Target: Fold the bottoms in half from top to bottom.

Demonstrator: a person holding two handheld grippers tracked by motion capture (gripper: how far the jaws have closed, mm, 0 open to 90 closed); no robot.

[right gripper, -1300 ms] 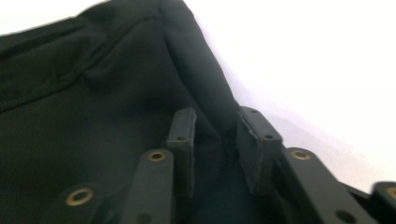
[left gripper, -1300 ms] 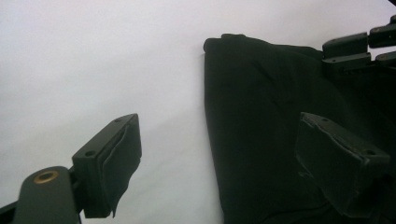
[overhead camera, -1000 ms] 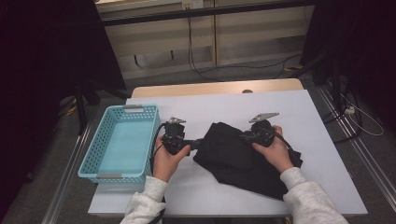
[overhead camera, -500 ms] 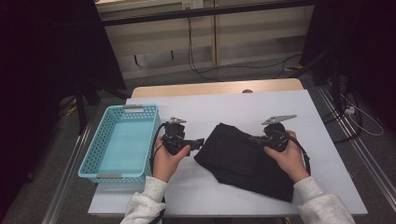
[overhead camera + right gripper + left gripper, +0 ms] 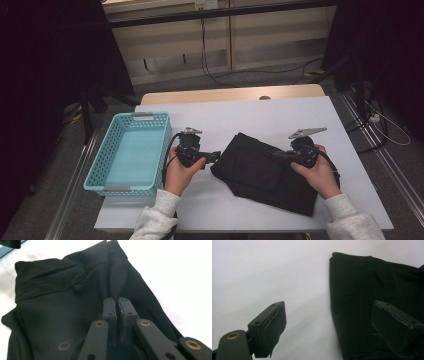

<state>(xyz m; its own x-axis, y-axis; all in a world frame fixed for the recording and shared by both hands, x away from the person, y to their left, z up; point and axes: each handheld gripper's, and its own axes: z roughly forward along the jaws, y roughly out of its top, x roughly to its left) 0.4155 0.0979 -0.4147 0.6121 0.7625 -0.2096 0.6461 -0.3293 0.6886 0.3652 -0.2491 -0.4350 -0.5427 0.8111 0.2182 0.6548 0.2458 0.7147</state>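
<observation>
From the high view, a black garment lies folded on the white desk to the right of a light blue basket, with the left hand-held gripper at the cloth's left edge and the right hand-held gripper over its right part. In the left gripper view that hand-held gripper stands wide apart and grips nothing, one jaw over bare desk, the other over the garment's edge. In the right gripper view the hand-held gripper is closed tight, pinching a raised fold of the garment.

Black cloth, folded and creased, lying flat on white table, one ridge pinched up near its right side.
</observation>
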